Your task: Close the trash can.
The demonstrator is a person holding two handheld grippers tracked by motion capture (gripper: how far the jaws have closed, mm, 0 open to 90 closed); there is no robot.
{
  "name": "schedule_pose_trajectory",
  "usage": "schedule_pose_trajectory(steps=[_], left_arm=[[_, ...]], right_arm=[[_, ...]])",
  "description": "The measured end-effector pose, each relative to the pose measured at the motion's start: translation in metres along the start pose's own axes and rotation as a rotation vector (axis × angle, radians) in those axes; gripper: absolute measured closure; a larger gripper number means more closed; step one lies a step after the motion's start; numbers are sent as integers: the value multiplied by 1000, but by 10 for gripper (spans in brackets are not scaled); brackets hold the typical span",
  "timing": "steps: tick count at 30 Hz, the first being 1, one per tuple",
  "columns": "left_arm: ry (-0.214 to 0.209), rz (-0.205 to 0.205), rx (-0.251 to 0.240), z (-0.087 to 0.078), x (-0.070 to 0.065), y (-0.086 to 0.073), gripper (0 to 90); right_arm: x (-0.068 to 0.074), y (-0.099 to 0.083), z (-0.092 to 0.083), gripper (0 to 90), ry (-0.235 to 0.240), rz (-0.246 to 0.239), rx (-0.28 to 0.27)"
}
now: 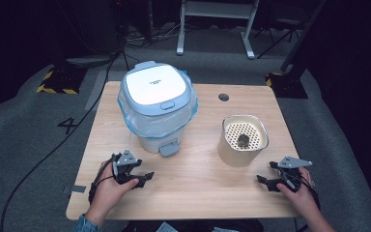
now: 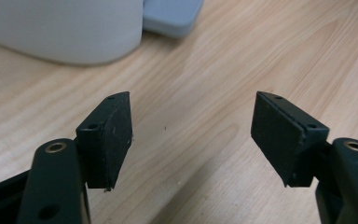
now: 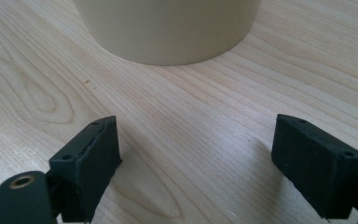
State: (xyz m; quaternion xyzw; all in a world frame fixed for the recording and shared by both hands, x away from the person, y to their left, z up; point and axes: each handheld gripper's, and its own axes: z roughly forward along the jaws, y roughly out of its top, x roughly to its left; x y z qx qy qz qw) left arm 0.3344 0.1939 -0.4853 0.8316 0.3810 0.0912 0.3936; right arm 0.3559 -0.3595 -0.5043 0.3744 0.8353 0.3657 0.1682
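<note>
A white pedal bin [image 1: 157,104] with a pale blue lid and a plastic liner stands at the table's back left. Its base [image 2: 65,28] and pedal [image 2: 172,16] show just beyond my left gripper [image 2: 193,98]. This gripper [image 1: 145,179] rests low over the wood, open and empty. To the right stands a beige round container [image 1: 243,140] with a perforated insert and a small dark lump [image 1: 243,140] inside. My right gripper [image 1: 265,173] sits in front of it, open and empty. The container's wall [image 3: 168,28] rises just past these jaws [image 3: 196,121].
The wooden table [image 1: 198,193] has a round cable hole [image 1: 223,97] at its back right. Grey floor surrounds it, with a cable [image 1: 53,145] at the left and a white desk frame [image 1: 215,29] behind. Bare wood lies between the two grippers.
</note>
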Motion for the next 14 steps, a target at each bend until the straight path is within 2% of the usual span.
schedule_pose_trajectory(steps=[4, 8, 10, 12, 14], left_arm=[[21, 6, 50, 10, 2, -7, 277], [53, 43, 24, 16, 3, -10, 229], [76, 50, 35, 17, 2, -10, 206], [95, 78, 51, 18, 1, -9, 189], [100, 84, 54, 18, 0, -9, 176]], right_arm=[[0, 0, 0, 156, 0, 0, 0], [0, 0, 0, 156, 0, 0, 0], [0, 0, 0, 156, 0, 0, 0], [0, 0, 0, 156, 0, 0, 0], [0, 0, 0, 156, 0, 0, 0]])
